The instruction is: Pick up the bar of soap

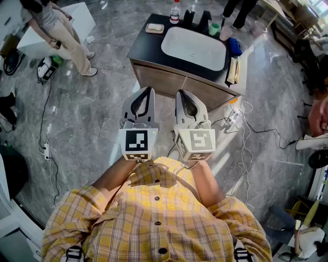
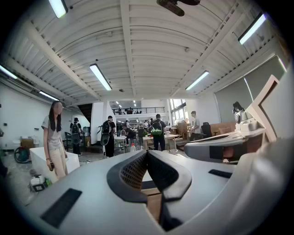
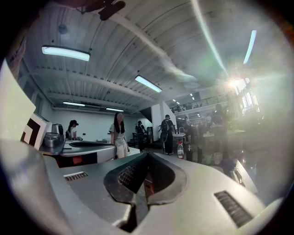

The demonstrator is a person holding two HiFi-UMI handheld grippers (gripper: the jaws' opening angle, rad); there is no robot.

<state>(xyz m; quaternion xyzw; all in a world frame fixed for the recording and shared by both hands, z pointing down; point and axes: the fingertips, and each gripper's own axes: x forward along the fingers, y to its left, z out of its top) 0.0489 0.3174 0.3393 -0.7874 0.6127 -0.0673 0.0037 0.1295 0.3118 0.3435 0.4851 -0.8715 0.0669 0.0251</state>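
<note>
The bar of soap (image 1: 154,28) is pale beige and lies in a small dish at the far left corner of the dark vanity counter (image 1: 139,47), left of the white basin (image 1: 193,47). My left gripper (image 1: 149,91) and right gripper (image 1: 180,94) are held side by side in front of my body, well short of the vanity, pointing toward it. Both are shut with nothing between the jaws. In the left gripper view the left gripper (image 2: 147,153) has its tips together, and so has the right gripper (image 3: 147,156) in its own view. The soap does not show in either gripper view.
A bottle (image 1: 175,12), a green cup (image 1: 213,28), a pink cup (image 1: 225,33) and a blue cloth (image 1: 234,47) stand along the back of the counter. A towel (image 1: 233,70) hangs at its right end. A person (image 1: 57,31) stands at far left. Cables (image 1: 245,129) run across the floor.
</note>
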